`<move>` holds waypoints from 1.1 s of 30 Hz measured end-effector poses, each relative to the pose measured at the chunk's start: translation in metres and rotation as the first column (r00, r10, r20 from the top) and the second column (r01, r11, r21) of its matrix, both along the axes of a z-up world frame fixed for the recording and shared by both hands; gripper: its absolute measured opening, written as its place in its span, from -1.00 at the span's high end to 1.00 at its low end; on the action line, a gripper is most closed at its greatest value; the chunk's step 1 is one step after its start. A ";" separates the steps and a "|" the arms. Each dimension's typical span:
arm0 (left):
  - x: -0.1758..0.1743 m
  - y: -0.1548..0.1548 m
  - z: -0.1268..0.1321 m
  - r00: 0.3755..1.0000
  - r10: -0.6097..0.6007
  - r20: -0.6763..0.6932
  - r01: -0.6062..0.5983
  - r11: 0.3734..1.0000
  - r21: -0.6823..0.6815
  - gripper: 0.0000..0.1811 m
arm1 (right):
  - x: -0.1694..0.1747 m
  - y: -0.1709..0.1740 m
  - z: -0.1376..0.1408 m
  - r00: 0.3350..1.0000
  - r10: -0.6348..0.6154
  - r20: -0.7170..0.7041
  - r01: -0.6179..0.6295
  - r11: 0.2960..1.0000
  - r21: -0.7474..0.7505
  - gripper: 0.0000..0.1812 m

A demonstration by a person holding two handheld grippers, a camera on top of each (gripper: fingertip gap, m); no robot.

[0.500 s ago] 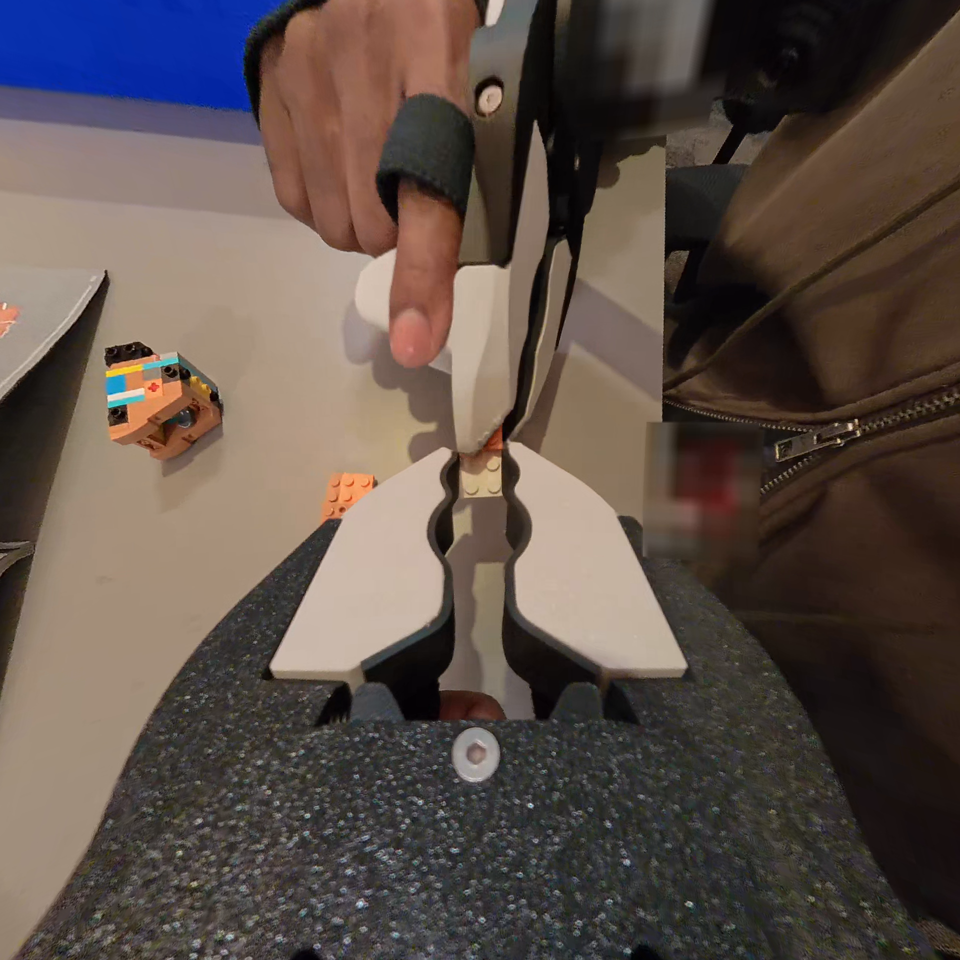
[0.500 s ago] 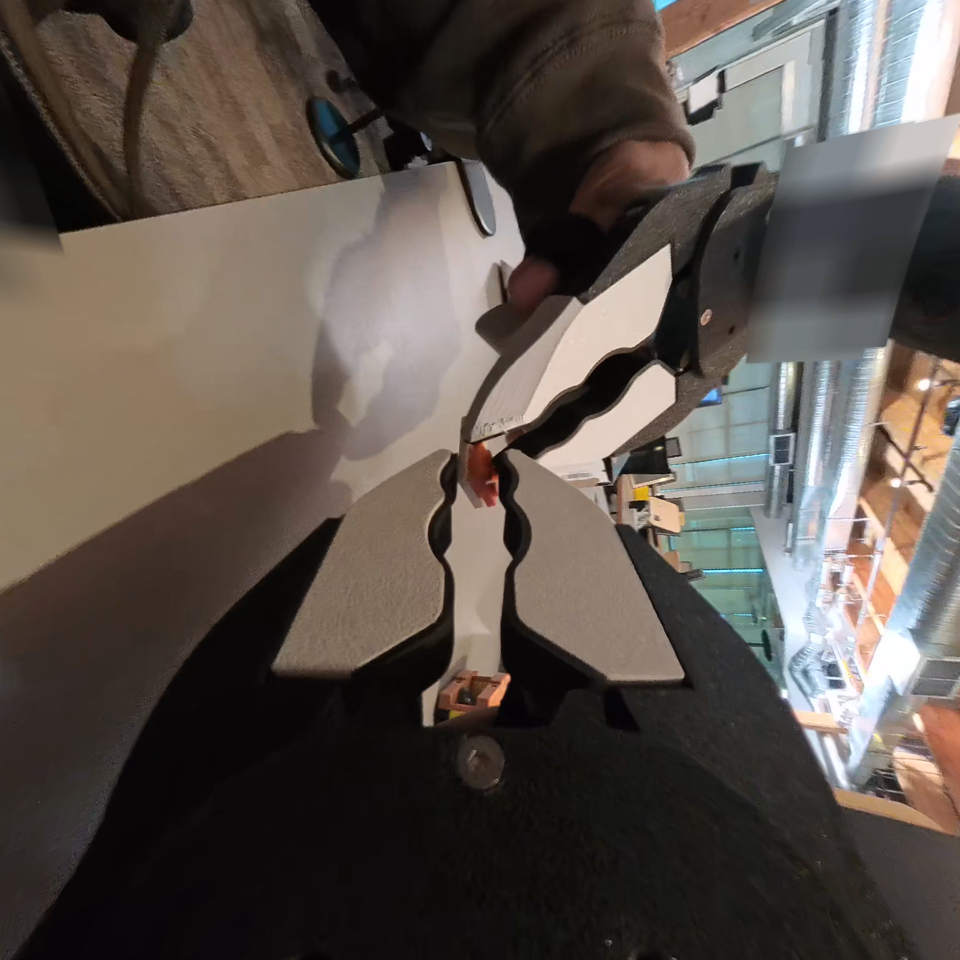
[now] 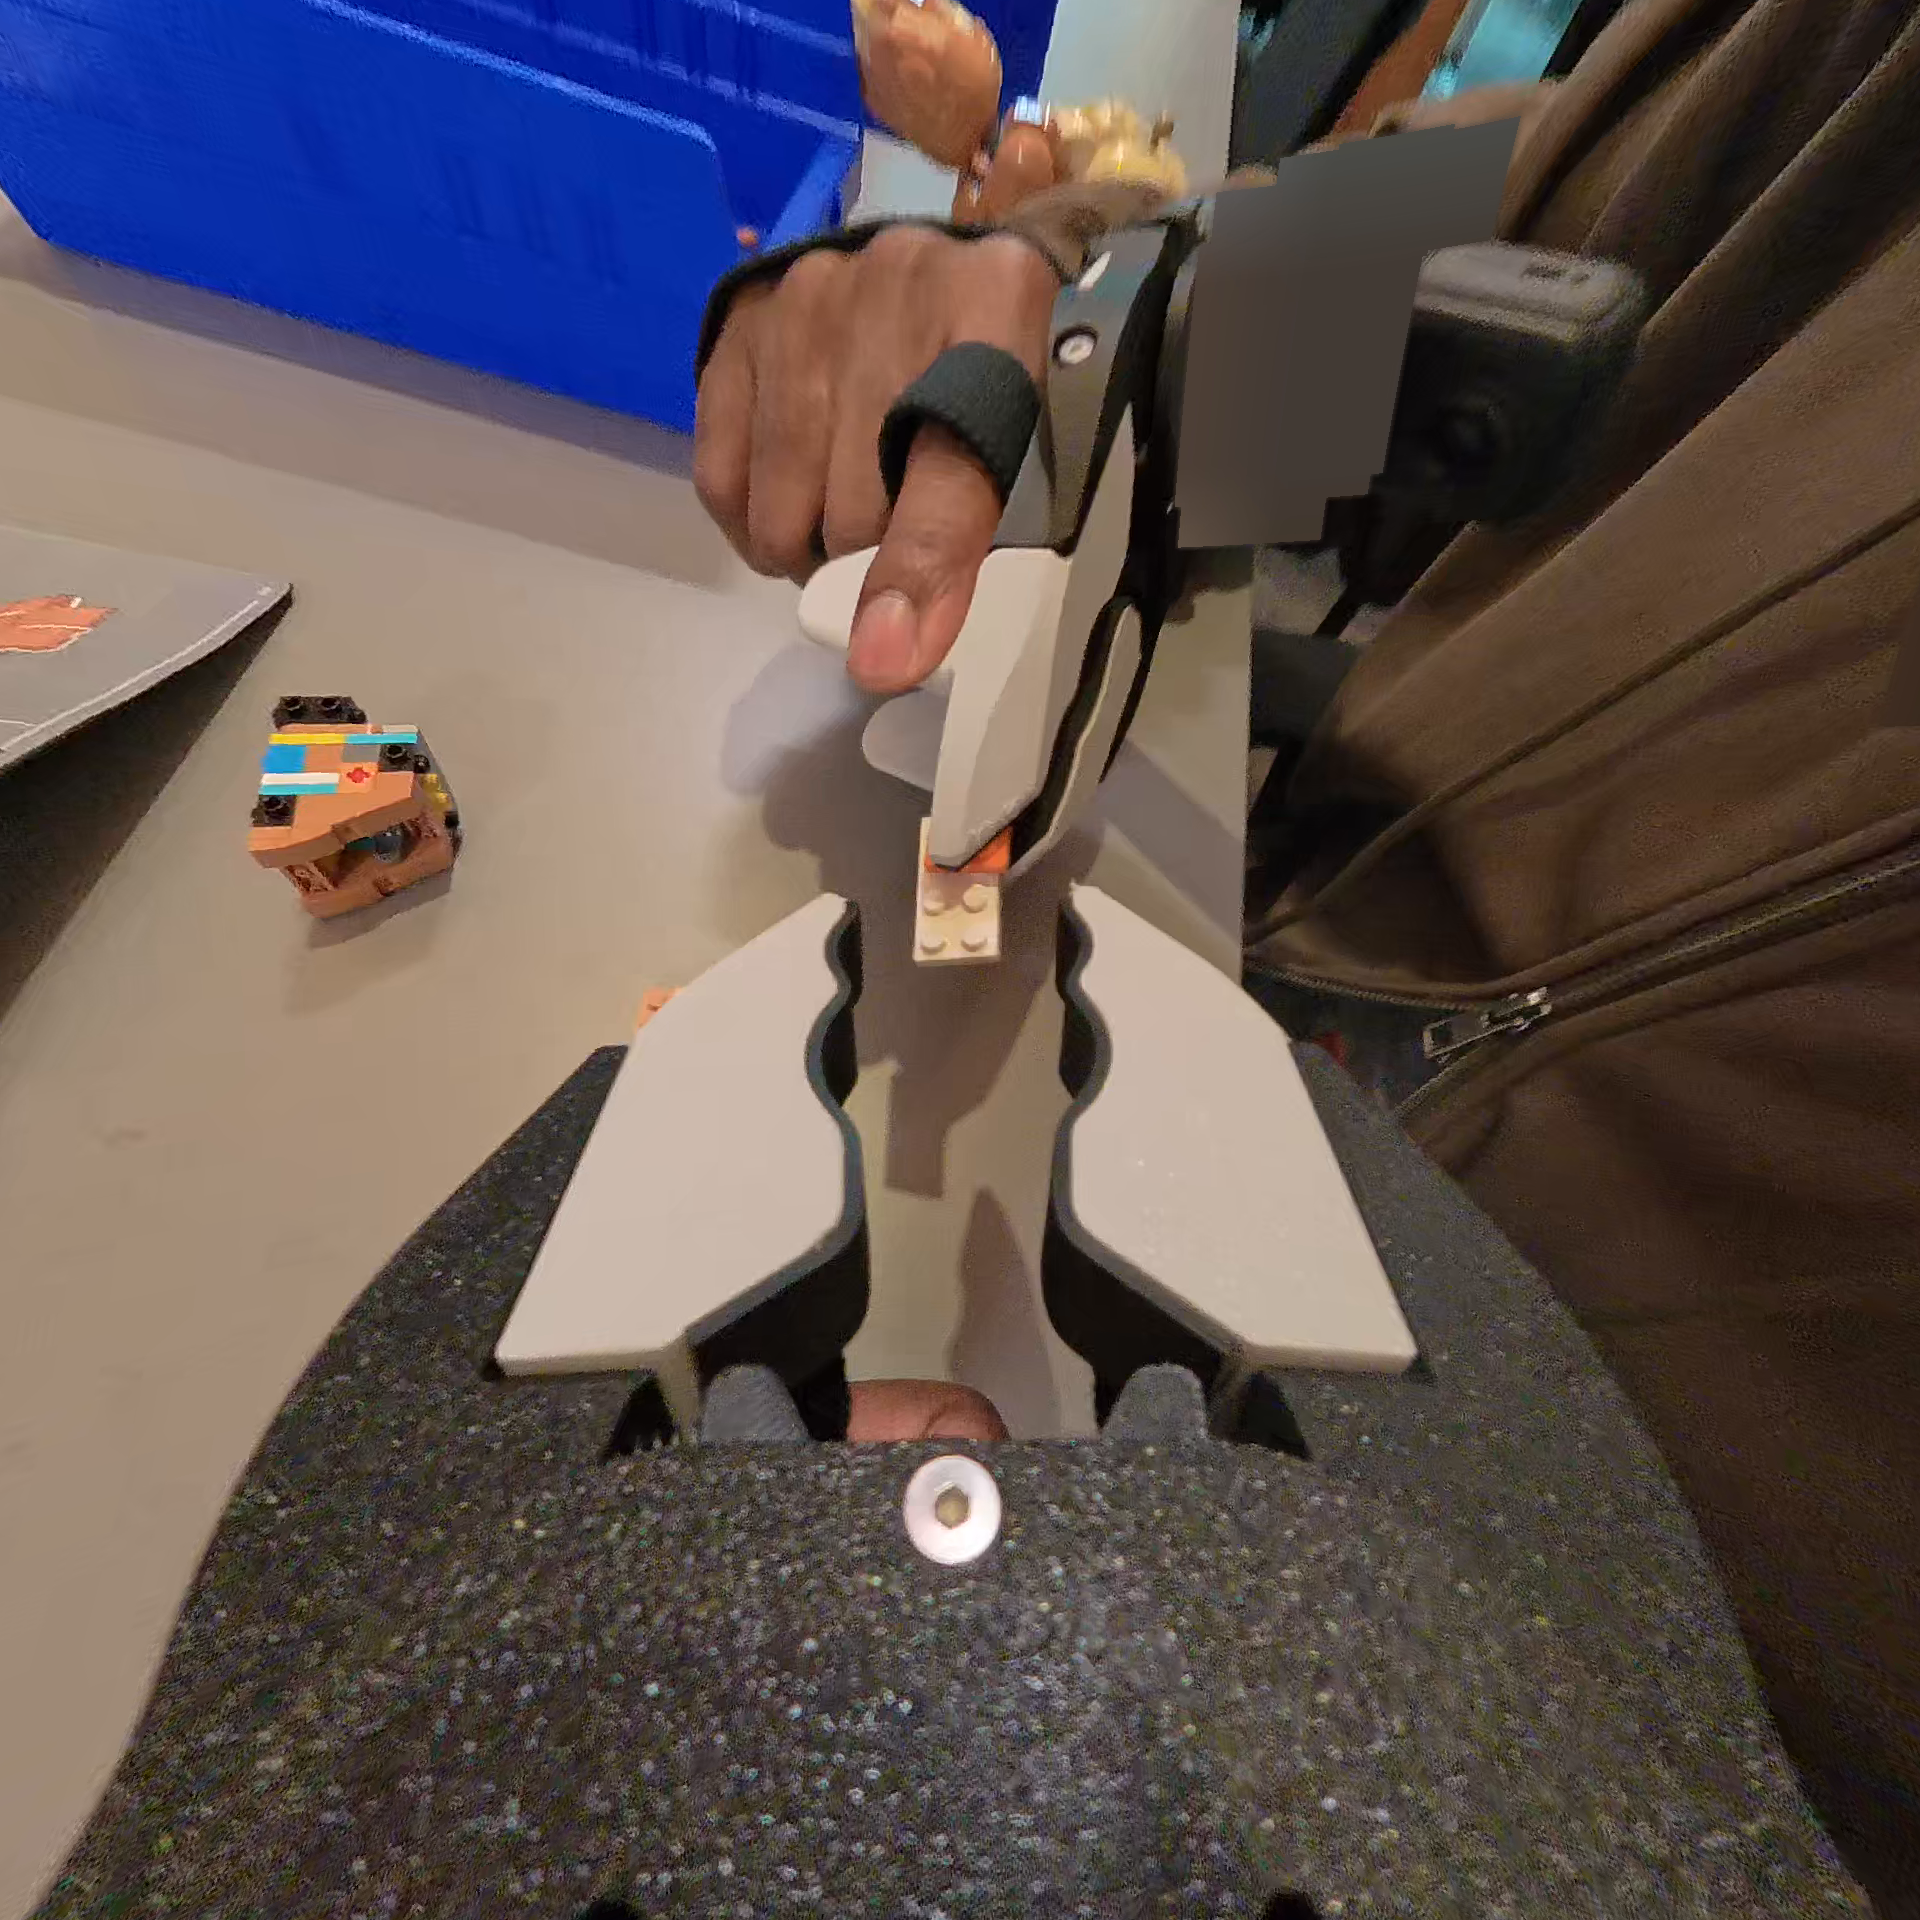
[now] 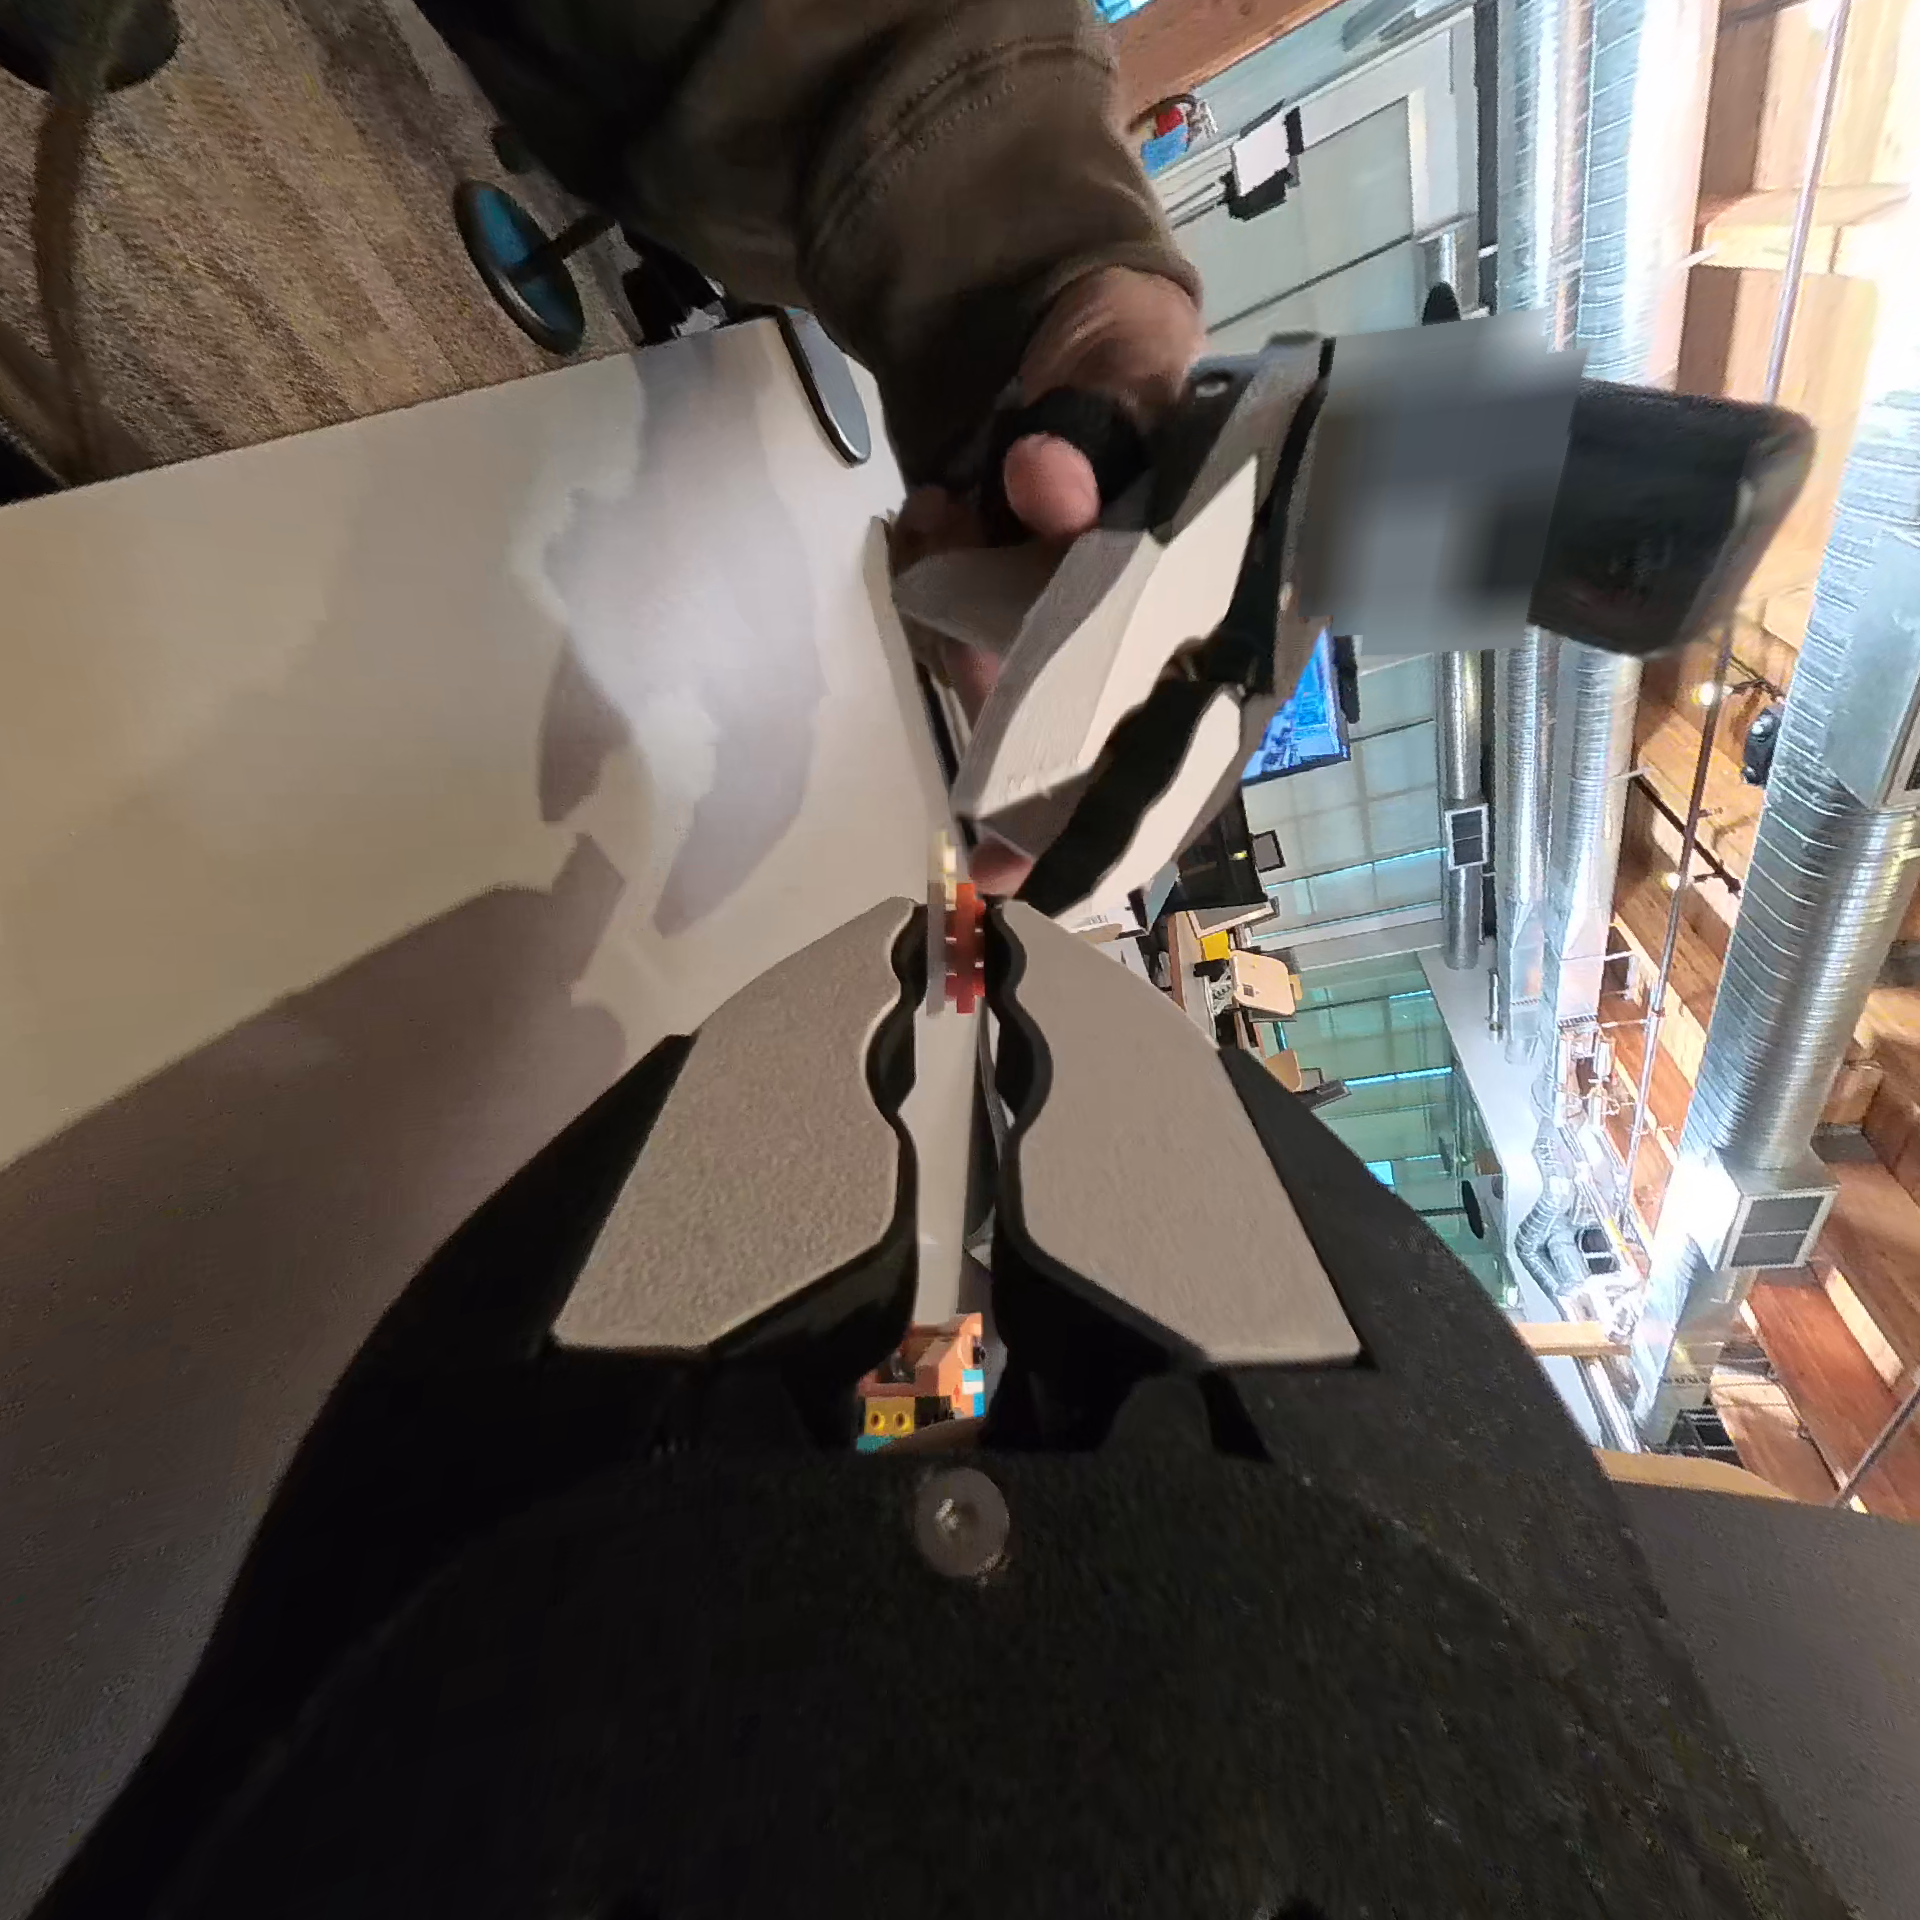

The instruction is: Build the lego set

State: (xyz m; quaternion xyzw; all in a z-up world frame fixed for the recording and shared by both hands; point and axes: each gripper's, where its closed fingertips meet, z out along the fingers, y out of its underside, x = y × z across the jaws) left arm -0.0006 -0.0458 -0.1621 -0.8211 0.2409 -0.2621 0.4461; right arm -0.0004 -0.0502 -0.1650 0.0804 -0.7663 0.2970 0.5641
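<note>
My right gripper (image 4: 958,920) is shut on a small orange piece (image 4: 966,935) joined to a tan plate (image 3: 958,914). In the left wrist view it (image 3: 982,847) hangs down from above with the studded tan plate sticking out below its tips. My left gripper (image 3: 956,920) is open and empty, its fingers on either side of the plate and apart from it. It also shows in the right wrist view (image 4: 1023,862), just above the held pieces. A small multicoloured Lego build (image 3: 348,805) lies on the grey table (image 3: 260,1143) to the left.
An orange brick (image 3: 655,1003) lies partly hidden behind my left finger. A grey instruction booklet (image 3: 104,655) lies at the far left. A blue bin (image 3: 416,187) stands at the back. A person's brown jacket (image 3: 1610,831) fills the right side. The grippers are tip to tip, or close to it.
My left gripper has opened and let go of the tan plate, and has drawn back a little. The right gripper still holds the joined pieces.
</note>
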 end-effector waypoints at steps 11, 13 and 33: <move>0.009 0.005 0.003 0.954 0.081 0.289 -0.083 0.997 -0.004 0.79 | -0.003 -0.002 0.018 0.996 -0.033 -0.078 0.027 0.996 -0.086 0.89; 0.009 0.005 0.004 0.953 0.074 0.294 -0.081 0.997 0.013 0.80 | -0.003 -0.002 0.018 0.996 -0.036 -0.079 0.029 0.995 -0.091 0.89; 0.013 0.002 0.008 0.953 0.005 0.303 -0.027 0.997 0.068 0.81 | -0.004 -0.003 0.020 0.993 -0.043 -0.106 0.035 0.997 -0.075 0.89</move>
